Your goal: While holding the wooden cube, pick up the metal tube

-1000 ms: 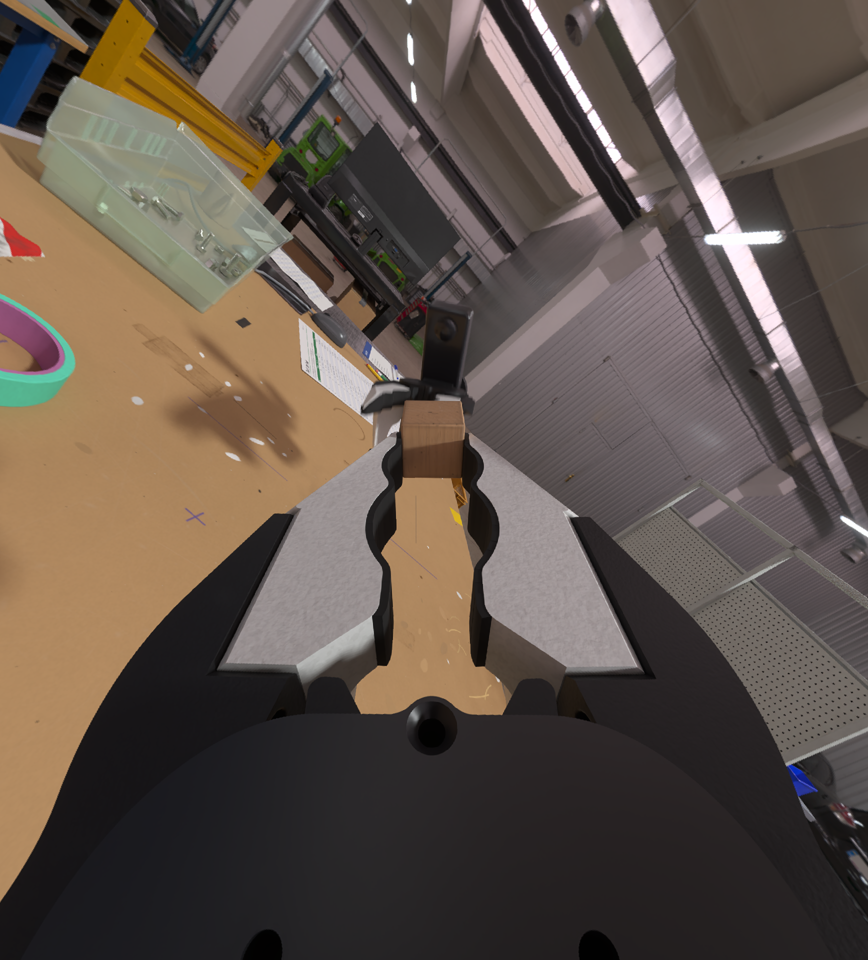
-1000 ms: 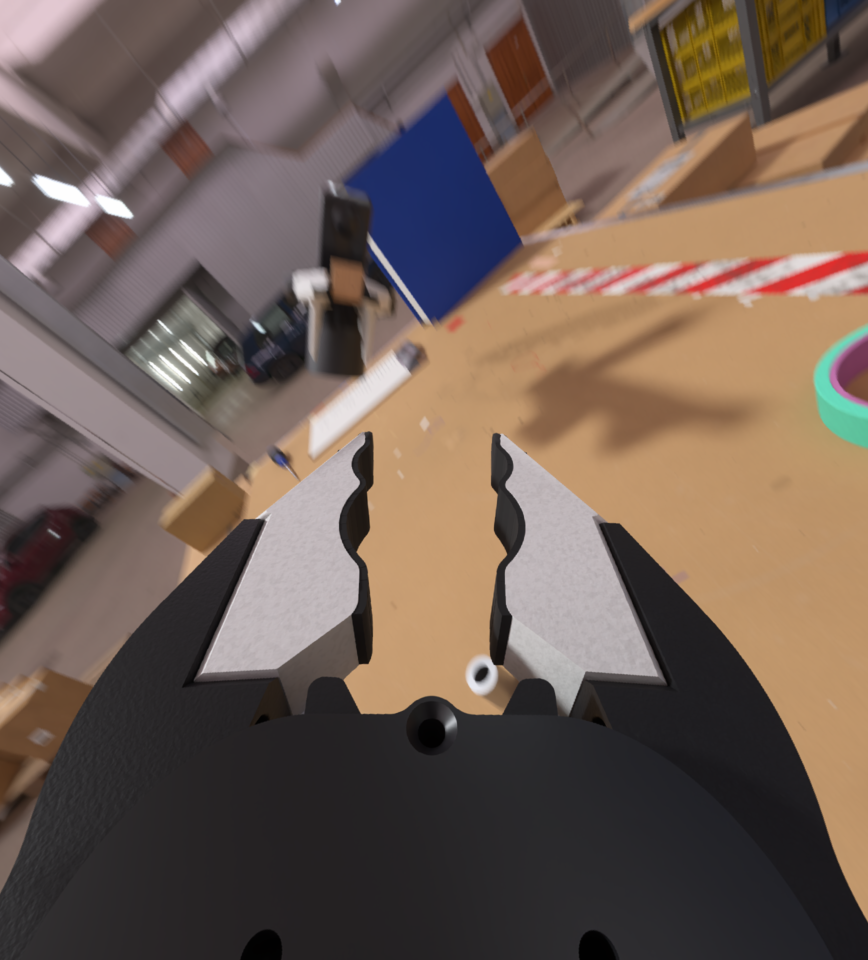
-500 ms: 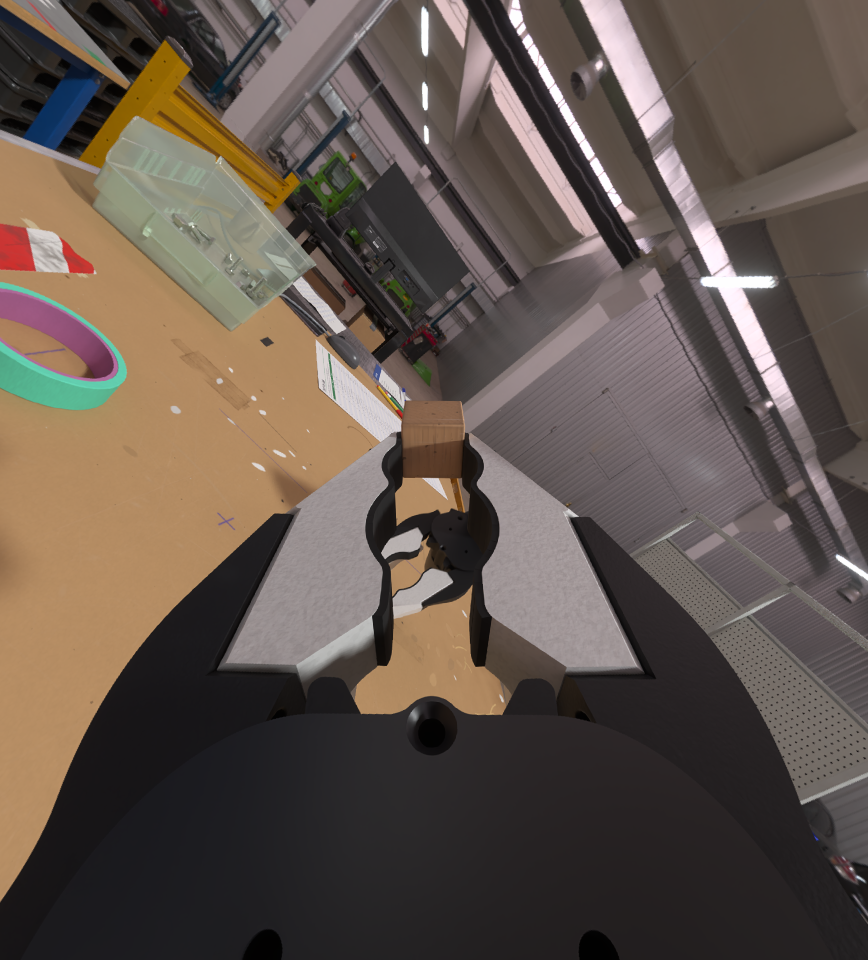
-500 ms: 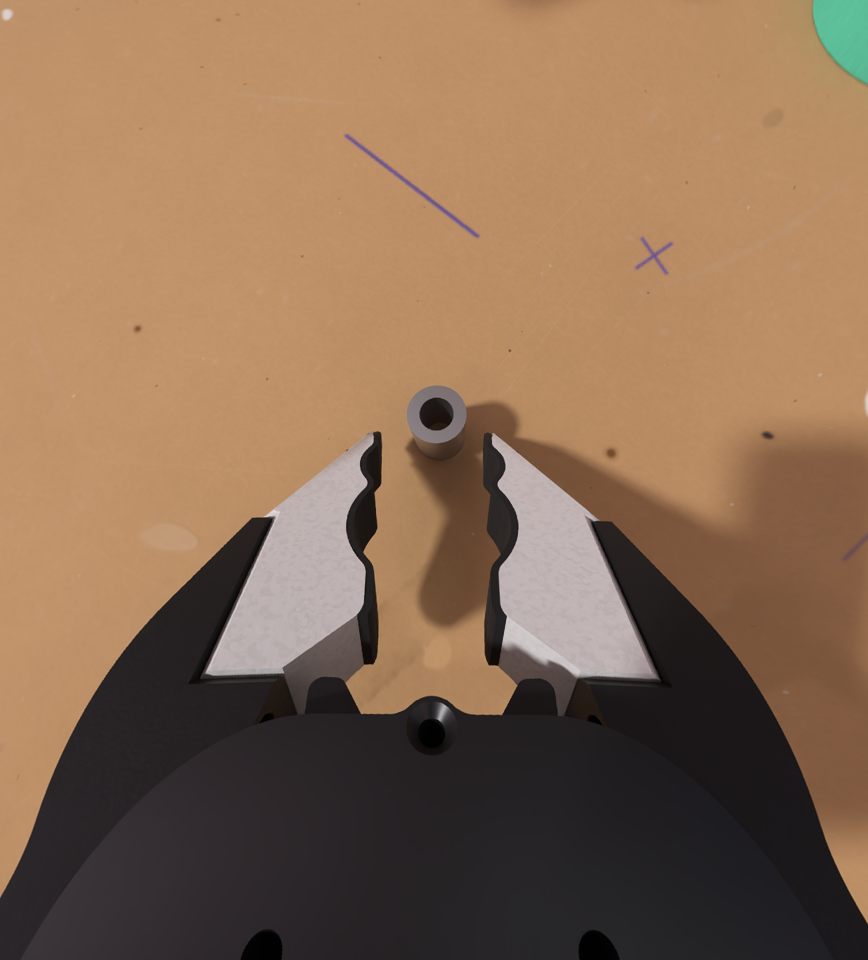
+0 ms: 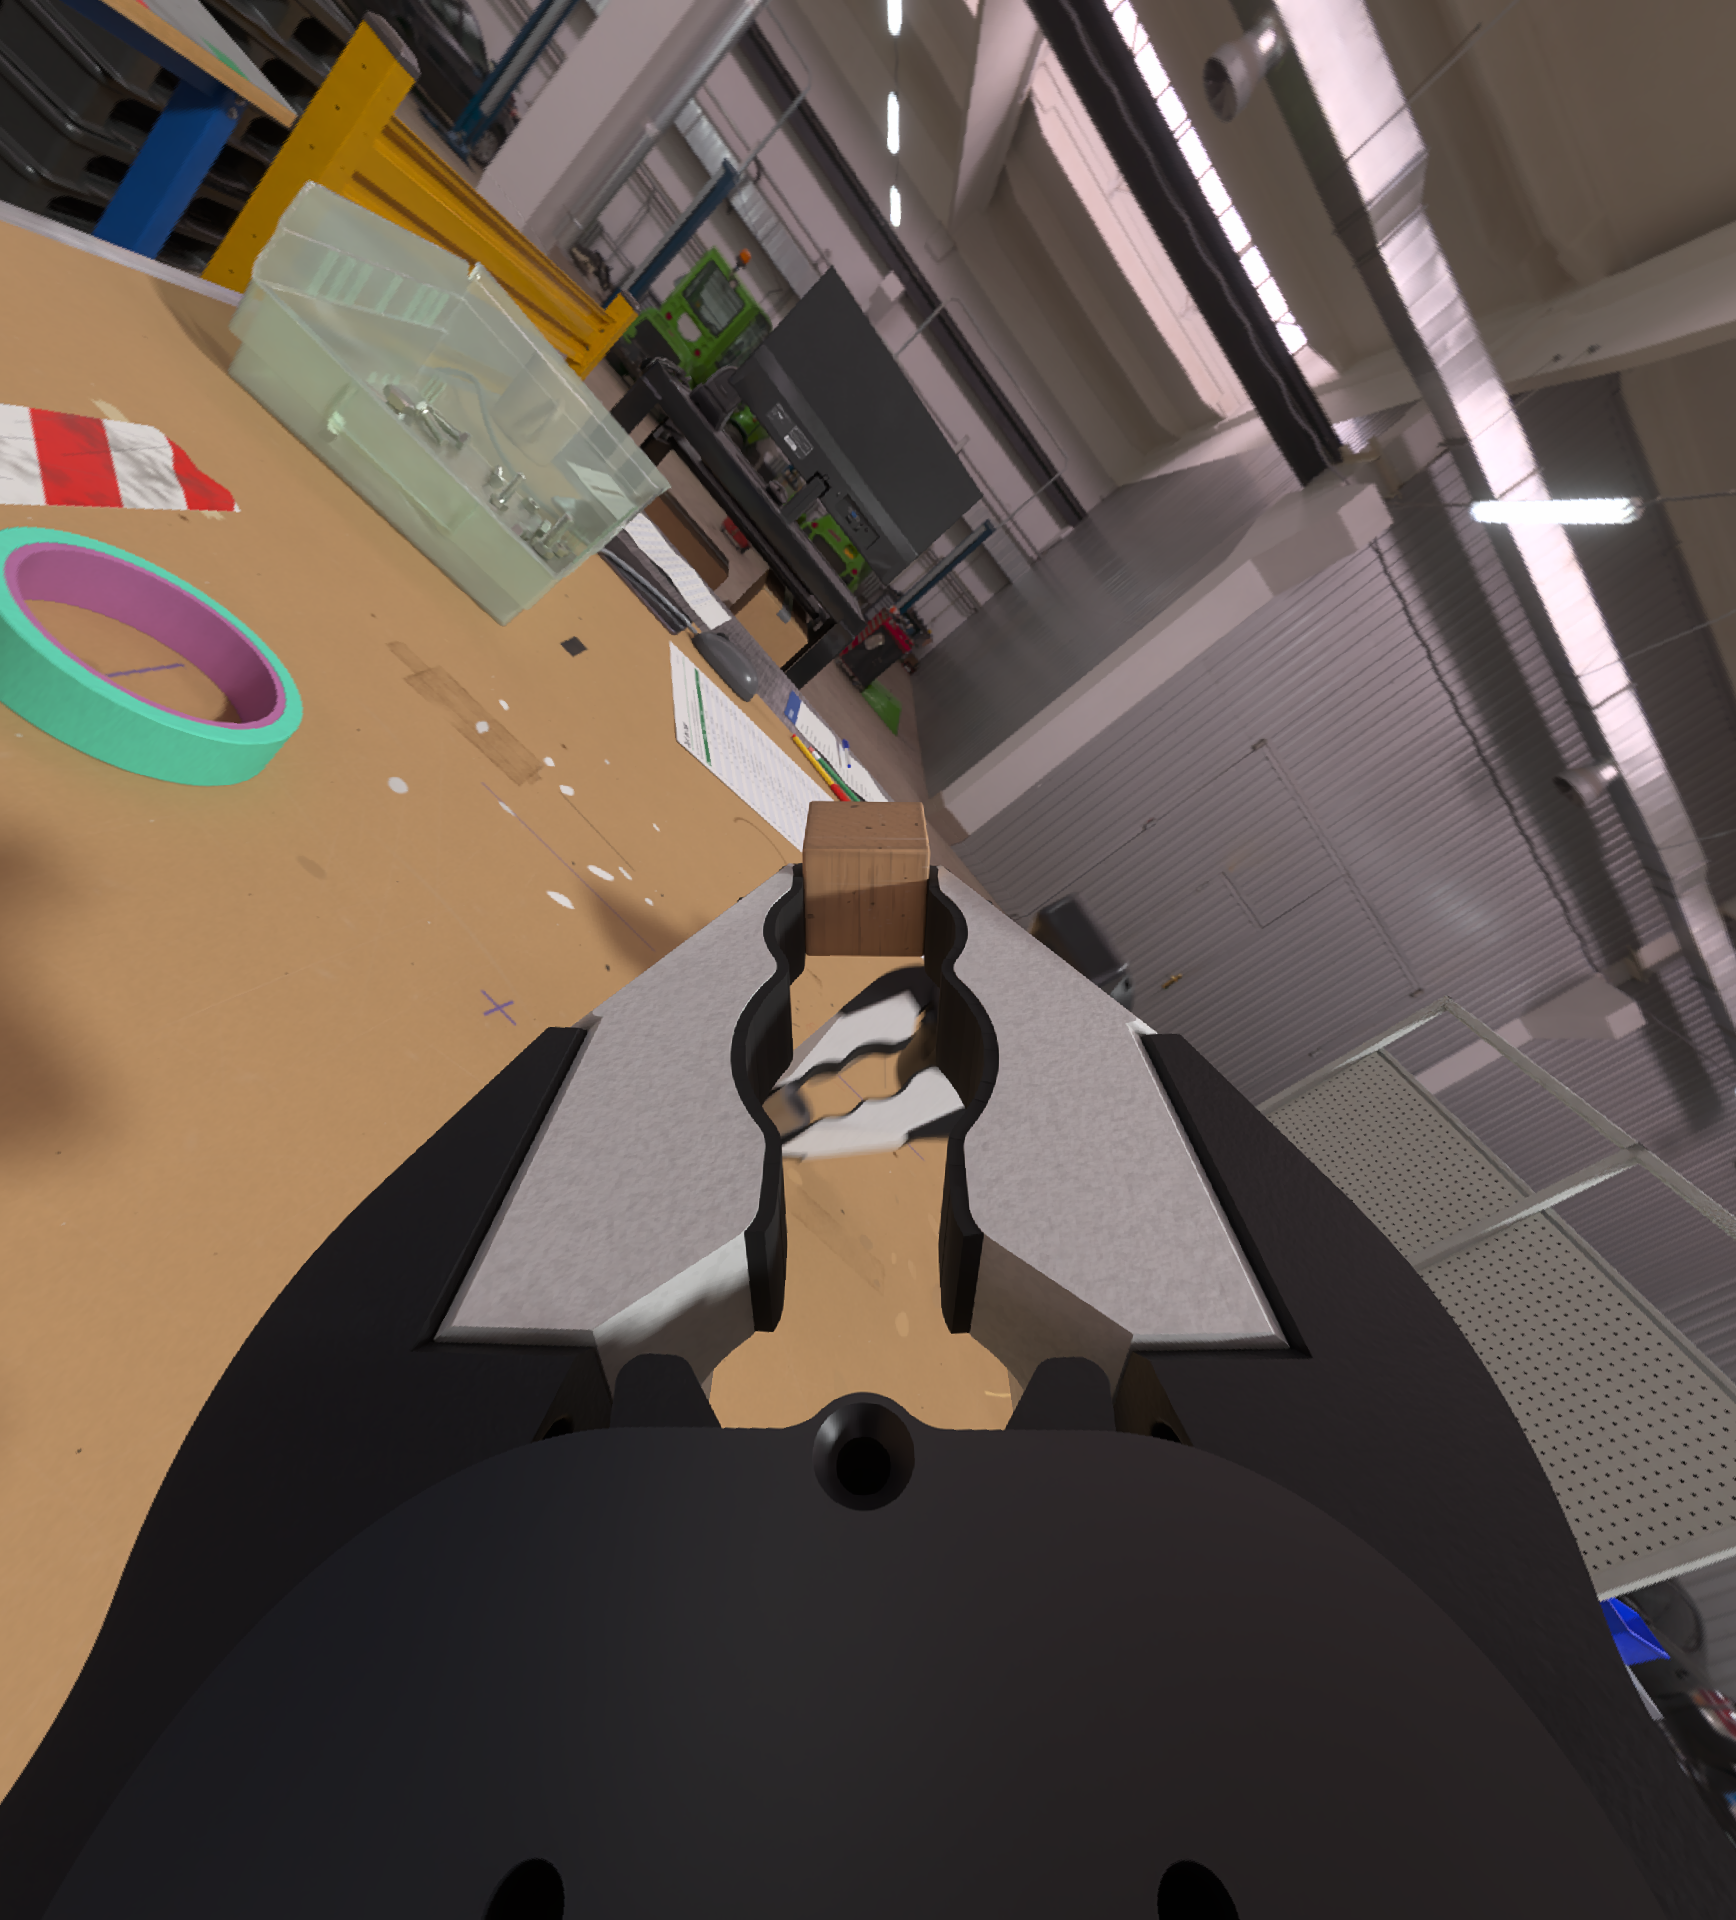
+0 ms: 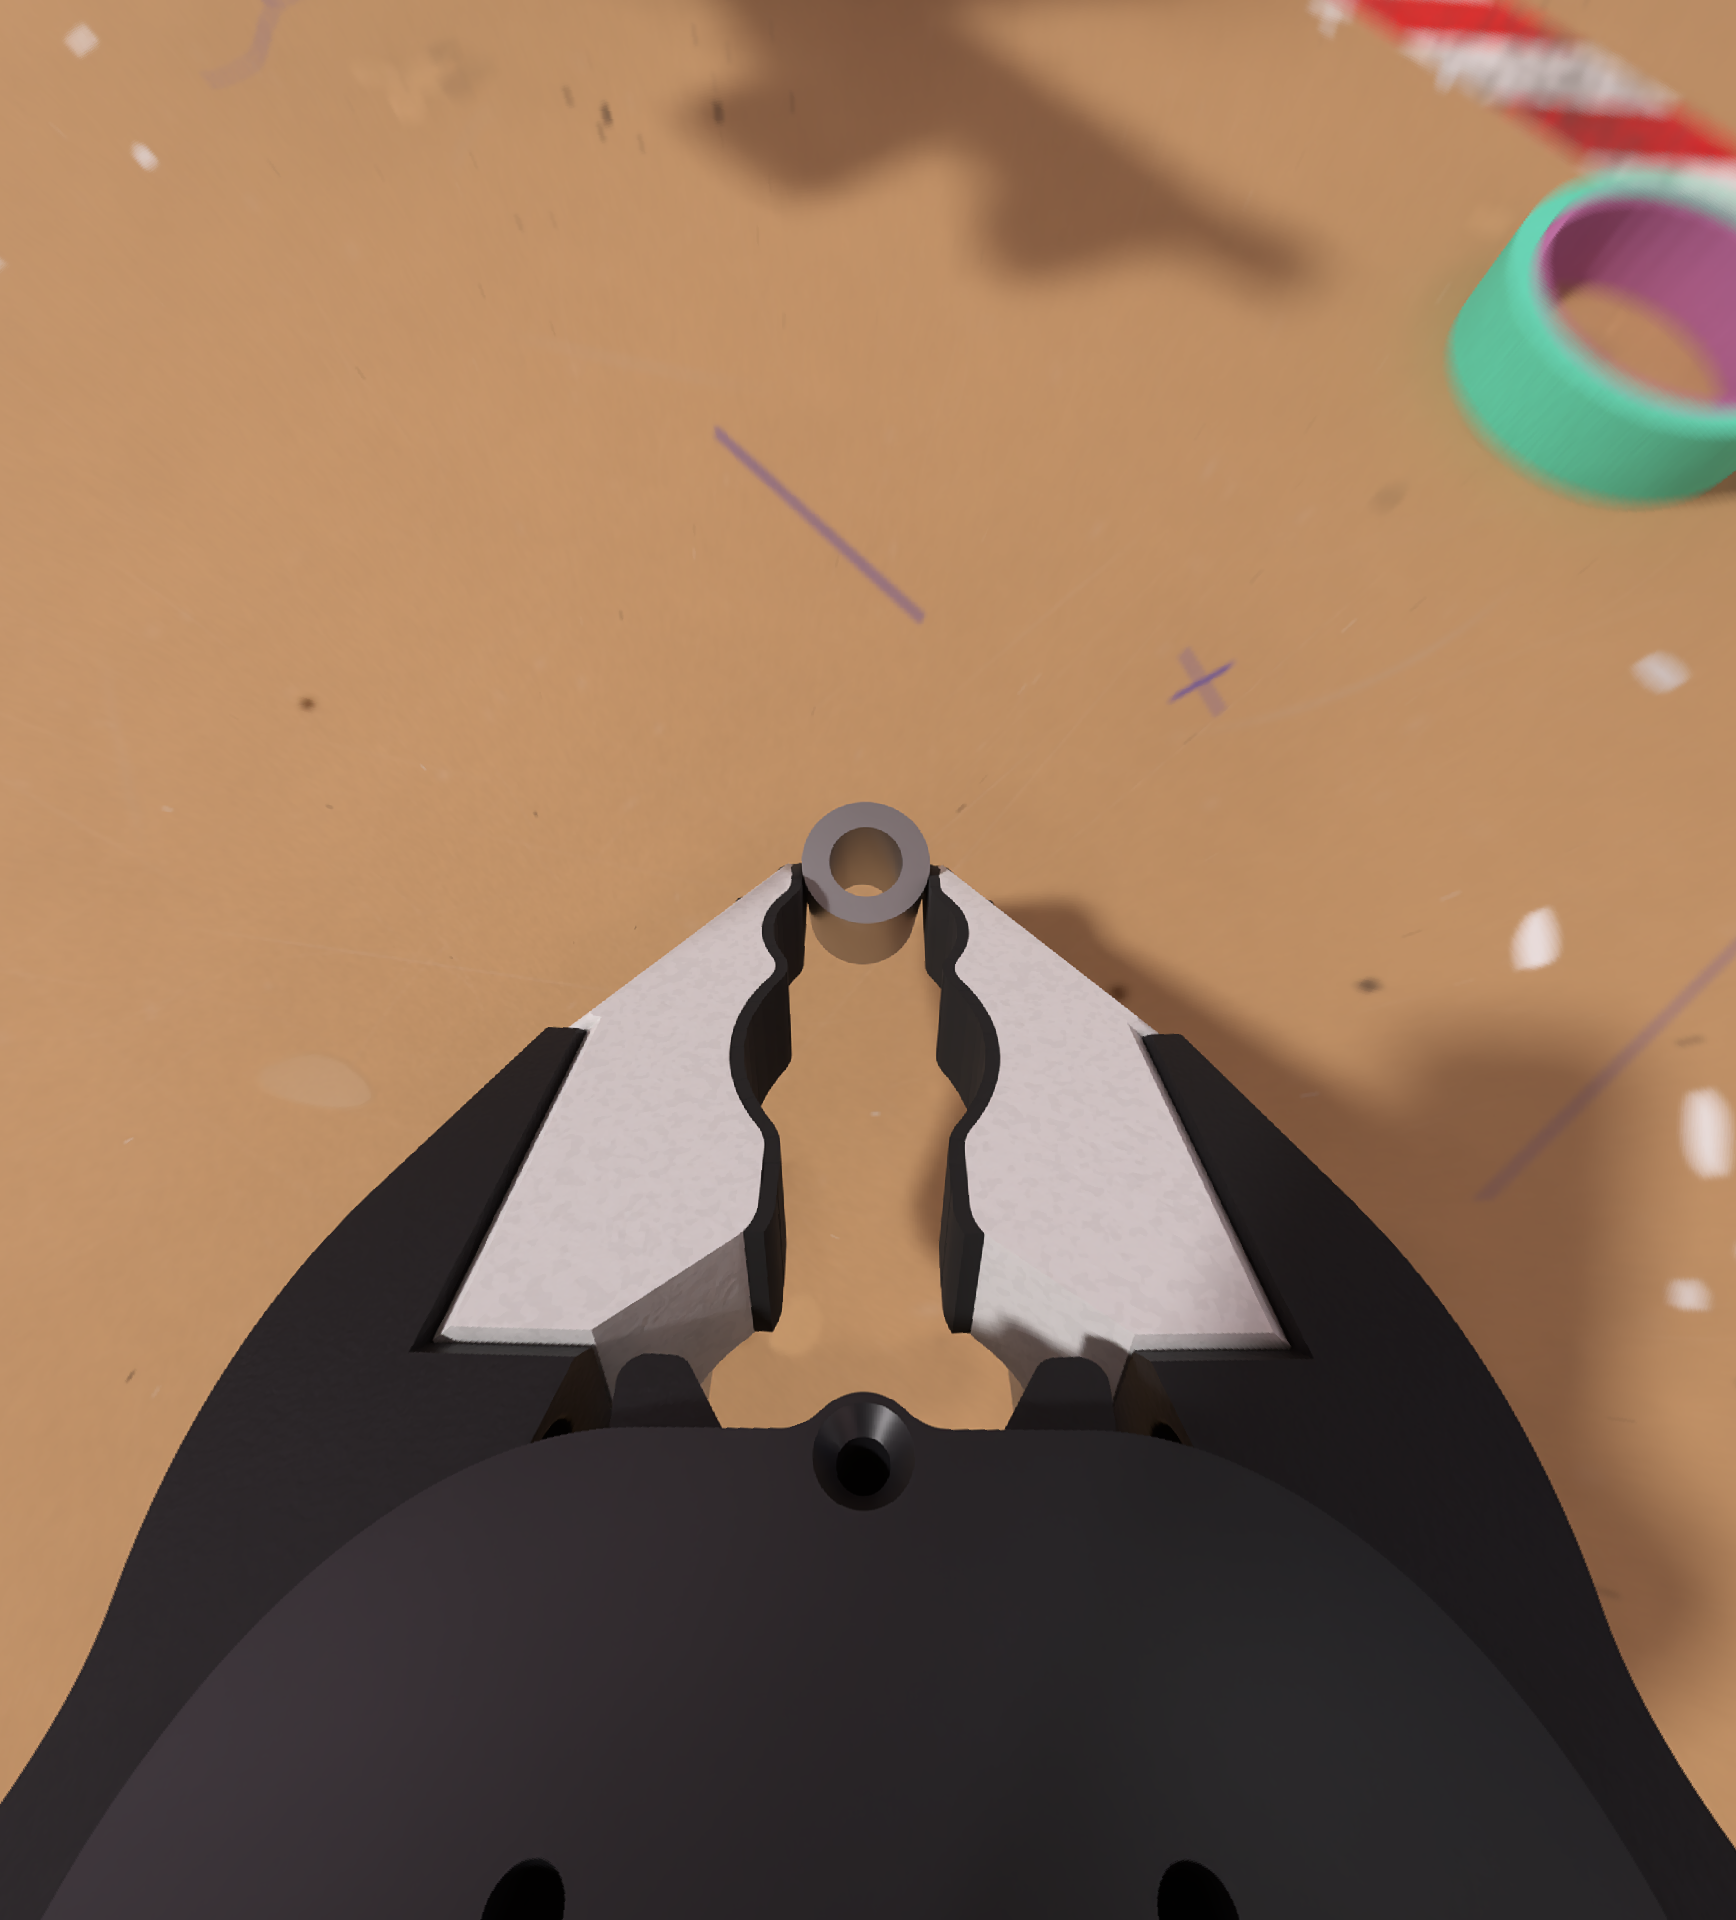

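My left gripper [image 5: 864, 883] is shut on the wooden cube [image 5: 864, 878], held at the fingertips above the brown table [image 5: 220, 1039]. My right gripper [image 6: 864, 883] is shut on the grey metal tube [image 6: 864, 935]. The tube stands upright between the fingertips with its open end facing the camera. The right gripper looks straight down at the table [image 6: 428, 623], and its shadow lies apart to the right. In the left wrist view the right gripper [image 5: 843, 1081] shows through the gap between my left fingers, low over the table.
A green tape roll with a purple inside [image 5: 116, 655] lies on the table; it also shows in the right wrist view [image 6: 1633, 343]. A clear bin with metal parts [image 5: 438, 416], a red-and-white strip [image 5: 43, 457] and a paper sheet [image 5: 739, 748] lie near the far edge.
The right gripper swung down over the tube, then closed its fingers on it and pulled back from the table. The left gripper kept hold of the cube and shifted slightly.
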Available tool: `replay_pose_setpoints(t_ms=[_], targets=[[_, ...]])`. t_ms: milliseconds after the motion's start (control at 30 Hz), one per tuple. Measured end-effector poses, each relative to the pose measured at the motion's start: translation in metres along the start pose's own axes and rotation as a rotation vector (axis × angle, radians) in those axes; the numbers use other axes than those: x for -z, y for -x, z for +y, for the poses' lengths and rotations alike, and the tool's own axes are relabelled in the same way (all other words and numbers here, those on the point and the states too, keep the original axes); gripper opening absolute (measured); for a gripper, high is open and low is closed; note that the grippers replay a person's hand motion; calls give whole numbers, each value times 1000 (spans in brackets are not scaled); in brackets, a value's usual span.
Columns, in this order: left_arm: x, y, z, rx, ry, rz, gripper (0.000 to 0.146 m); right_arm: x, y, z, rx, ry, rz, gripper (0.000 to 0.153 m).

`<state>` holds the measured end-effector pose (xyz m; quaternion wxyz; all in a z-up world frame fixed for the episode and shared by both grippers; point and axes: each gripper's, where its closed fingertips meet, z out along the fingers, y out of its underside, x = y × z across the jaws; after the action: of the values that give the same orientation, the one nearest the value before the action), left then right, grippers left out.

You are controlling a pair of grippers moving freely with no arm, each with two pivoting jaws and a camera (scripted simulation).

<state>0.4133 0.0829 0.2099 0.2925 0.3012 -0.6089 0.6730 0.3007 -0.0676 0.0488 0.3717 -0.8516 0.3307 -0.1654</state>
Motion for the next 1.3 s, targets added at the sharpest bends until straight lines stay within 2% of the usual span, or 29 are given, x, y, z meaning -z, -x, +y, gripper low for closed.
replay_pose_setpoints(t_ms=[100,300,400,467,533,600,667,733,1000,1133,1300], targets=[[1,3,0,-1,0,-15,21,39,-20,-31,73,-28,1,22],[-1,3,2,8,13,-10,21,120,-94,-104,171,-92,139,22],[-8,3,7,39,15,10,21,146,-99,-146,307,-211,71,22],[-16,3,13,72,17,23,21,152,-95,-158,363,-256,32,22],[-25,2,18,95,-7,27,21,149,-81,-156,469,-272,-22,22],[-34,0,24,110,-17,32,21,141,-73,-143,557,-205,-44,22],[-41,-1,32,116,14,31,21,134,-74,-129,609,-118,-29,22],[-44,0,39,121,35,22,21,131,-77,-121,644,-103,-41,22],[-44,10,55,126,102,-56,21,115,-79,-102,722,-61,-155,22],[-47,7,59,191,92,19,21,103,-79,-96,764,-26,-165,22],[-48,8,70,211,111,28,21,99,-86,-86,714,13,-178,22]])
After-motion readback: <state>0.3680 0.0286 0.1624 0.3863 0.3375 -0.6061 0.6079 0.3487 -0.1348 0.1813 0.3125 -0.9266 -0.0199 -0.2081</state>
